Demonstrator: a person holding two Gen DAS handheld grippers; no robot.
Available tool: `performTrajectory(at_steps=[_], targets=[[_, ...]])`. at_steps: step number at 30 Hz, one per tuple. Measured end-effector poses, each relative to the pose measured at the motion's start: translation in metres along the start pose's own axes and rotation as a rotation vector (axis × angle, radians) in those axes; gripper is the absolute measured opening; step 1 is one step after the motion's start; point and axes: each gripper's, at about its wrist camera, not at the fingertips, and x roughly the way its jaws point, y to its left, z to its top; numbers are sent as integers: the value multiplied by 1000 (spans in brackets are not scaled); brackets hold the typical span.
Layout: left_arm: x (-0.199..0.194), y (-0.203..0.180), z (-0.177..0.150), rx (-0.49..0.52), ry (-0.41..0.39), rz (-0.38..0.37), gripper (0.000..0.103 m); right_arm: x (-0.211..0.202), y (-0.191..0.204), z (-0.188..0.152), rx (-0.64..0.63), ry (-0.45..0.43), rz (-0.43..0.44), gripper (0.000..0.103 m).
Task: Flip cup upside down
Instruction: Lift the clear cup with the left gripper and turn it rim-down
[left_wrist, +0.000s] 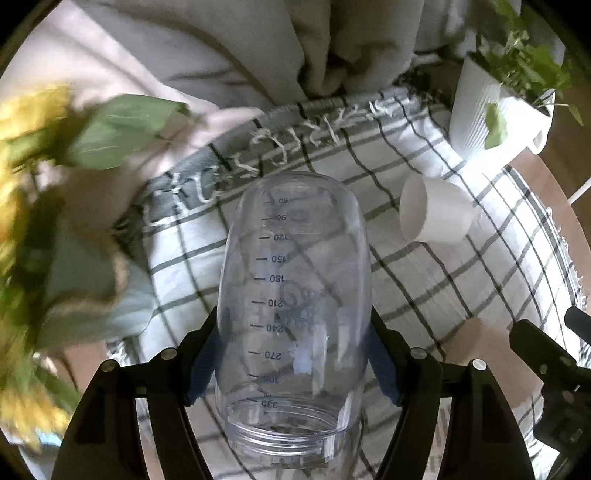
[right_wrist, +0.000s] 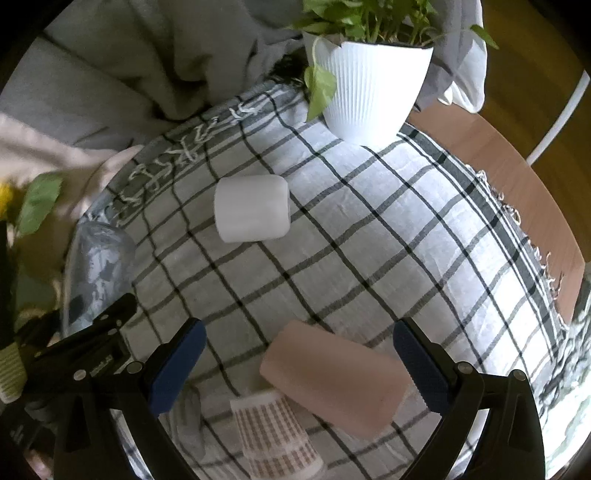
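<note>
My left gripper (left_wrist: 293, 365) is shut on a clear measuring cup (left_wrist: 295, 295) with printed volume marks. The cup's open threaded mouth faces the camera and its closed base points away, over the checked cloth (left_wrist: 461, 295). The same clear cup shows at the left of the right wrist view (right_wrist: 98, 269). My right gripper (right_wrist: 295, 373) is open and empty above a pink cup (right_wrist: 332, 376) that lies on its side between the fingers. A white cup (right_wrist: 253, 208) lies on its side mid-cloth; it also shows in the left wrist view (left_wrist: 436, 214). A checked paper cup (right_wrist: 277, 432) stands mouth down near the front.
A white ribbed plant pot (right_wrist: 373, 92) stands at the cloth's far edge, also in the left wrist view (left_wrist: 491, 118). Yellow flowers with green leaves (left_wrist: 44, 221) crowd the left. Grey fabric (right_wrist: 147, 66) is heaped behind. Bare wooden tabletop (right_wrist: 517, 184) shows at right.
</note>
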Motion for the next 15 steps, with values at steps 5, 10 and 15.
performTrajectory(at_steps=[5, 10, 15], targets=[[-31, 0, -31, -72, -25, -13, 71, -18, -6, -17, -67, -13, 24, 102], [-60, -1, -68, -141, -62, 40, 71, -37, -11, -37, -142, -39, 38, 102], [-80, -3, -107, -238, -65, 38, 71, -47, -20, -60, -206, -24, 53, 102]])
